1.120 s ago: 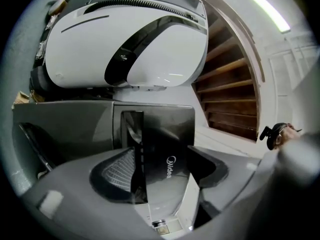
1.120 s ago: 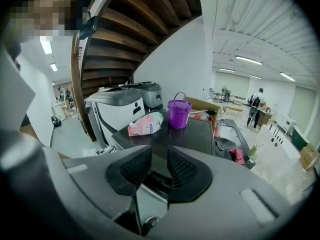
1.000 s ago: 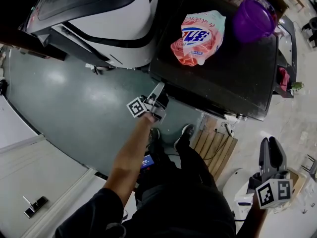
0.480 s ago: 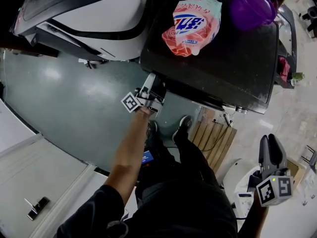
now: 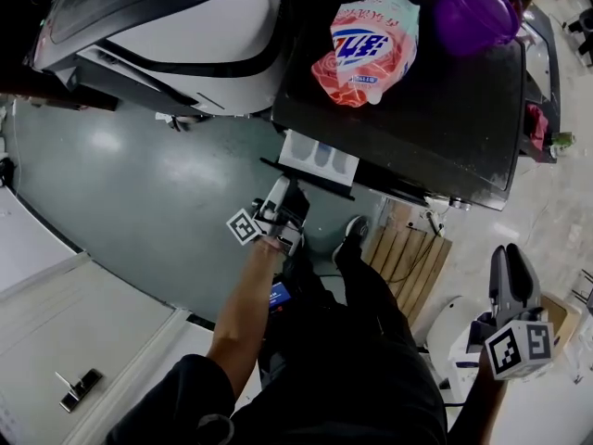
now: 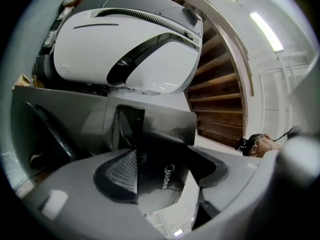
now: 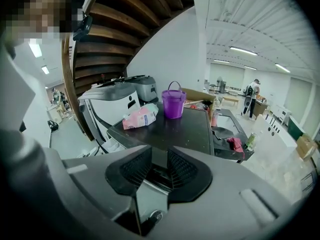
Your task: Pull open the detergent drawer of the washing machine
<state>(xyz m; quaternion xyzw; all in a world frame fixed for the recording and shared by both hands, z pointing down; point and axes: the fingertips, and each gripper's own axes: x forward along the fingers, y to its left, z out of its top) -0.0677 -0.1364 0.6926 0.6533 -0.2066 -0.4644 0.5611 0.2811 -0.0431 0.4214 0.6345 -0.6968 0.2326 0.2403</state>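
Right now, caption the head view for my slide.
Left gripper, jaws just closed further around its front, holds the washing machine's detergent drawer pulled open.

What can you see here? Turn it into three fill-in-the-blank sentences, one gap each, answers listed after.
1. The detergent drawer of the washing machine is pulled ___.
2. On the machine's top, a ___ bucket stands near the detergent bag.
3. The brand name printed on the drawer's front is ___.
Missing words: open; purple; Midea.
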